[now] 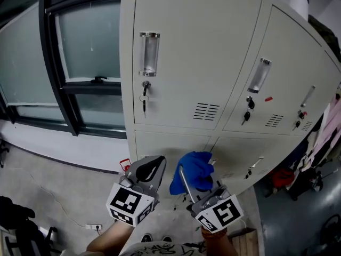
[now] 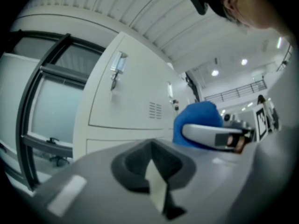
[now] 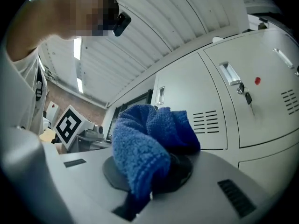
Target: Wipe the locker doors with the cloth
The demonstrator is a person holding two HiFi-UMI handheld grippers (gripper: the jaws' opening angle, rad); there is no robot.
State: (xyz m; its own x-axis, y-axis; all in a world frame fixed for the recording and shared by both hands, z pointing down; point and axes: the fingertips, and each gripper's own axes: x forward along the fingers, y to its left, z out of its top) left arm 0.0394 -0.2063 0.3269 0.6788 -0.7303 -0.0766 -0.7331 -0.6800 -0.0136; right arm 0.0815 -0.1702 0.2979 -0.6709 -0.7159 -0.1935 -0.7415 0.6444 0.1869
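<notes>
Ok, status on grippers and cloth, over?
Left gripper shut, empty. Right gripper shut on cloth, bunched, low before the locker doors; contact unclear. Keys hang in upper-door locks.

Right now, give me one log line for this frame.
left gripper: shut, empty | right gripper: shut on cloth | cloth near lower door | contact: unclear

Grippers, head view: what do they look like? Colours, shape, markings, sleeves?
Both the left gripper and right gripper have smooth grey moulded bodies with dark inserts near the tips. Each carries a white cube printed with black square markers. No cables show. The forearm behind the left one has no sleeve.
</notes>
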